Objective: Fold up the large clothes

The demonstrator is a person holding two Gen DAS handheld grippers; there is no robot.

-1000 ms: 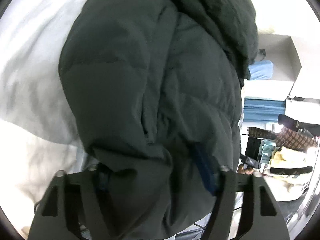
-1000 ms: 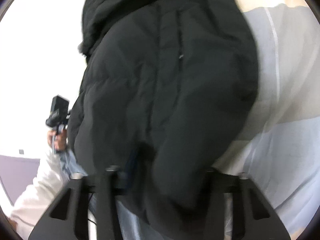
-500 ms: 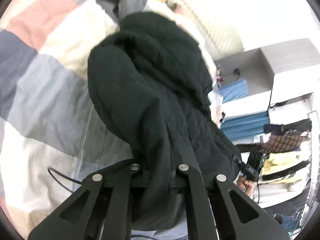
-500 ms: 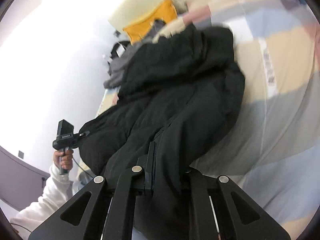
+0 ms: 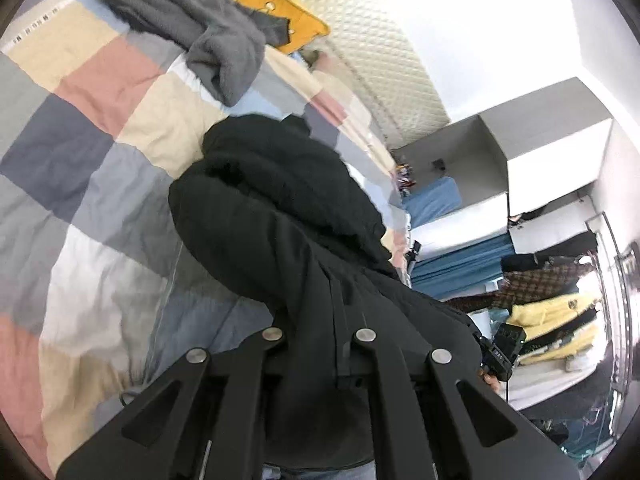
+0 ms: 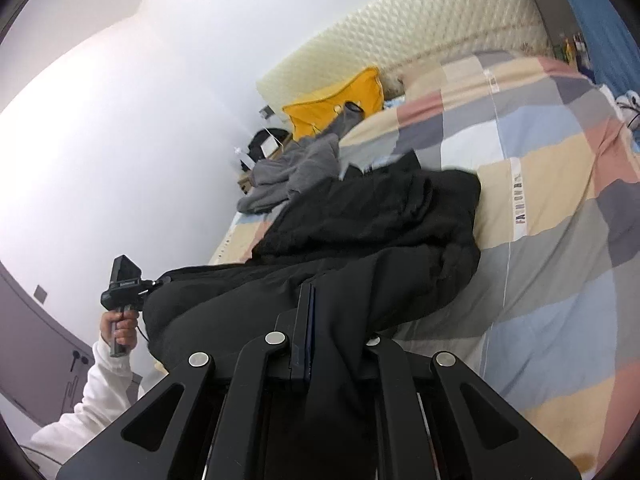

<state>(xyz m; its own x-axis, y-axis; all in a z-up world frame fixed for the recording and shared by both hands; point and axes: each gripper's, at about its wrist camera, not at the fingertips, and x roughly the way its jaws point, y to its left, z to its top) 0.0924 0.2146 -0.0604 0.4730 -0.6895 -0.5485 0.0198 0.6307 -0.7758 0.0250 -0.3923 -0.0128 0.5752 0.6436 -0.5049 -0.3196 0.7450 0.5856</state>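
Note:
A large black padded jacket [image 5: 280,208] lies stretched over the patchwork bed, its far end bunched toward the pillows. It also shows in the right wrist view [image 6: 372,232]. My left gripper [image 5: 320,344] is shut on the jacket's near edge, and the fabric hides its fingertips. My right gripper [image 6: 320,320] is shut on the jacket's near edge too, with one blue-padded finger [image 6: 306,320] showing against the cloth. The left gripper [image 6: 124,280] also shows in the right wrist view, held in a hand at the far left.
A patchwork duvet [image 5: 80,152] covers the bed. A grey fleece garment [image 5: 200,28] and a yellow pillow [image 6: 332,104] lie near the padded headboard [image 6: 420,28]. White shelves and a clothes rack [image 5: 560,300] stand to the right of the bed.
Both grippers have closed on the jacket and pulled back from it. The jacket, which filled both views, now lies stretched out on the bed.

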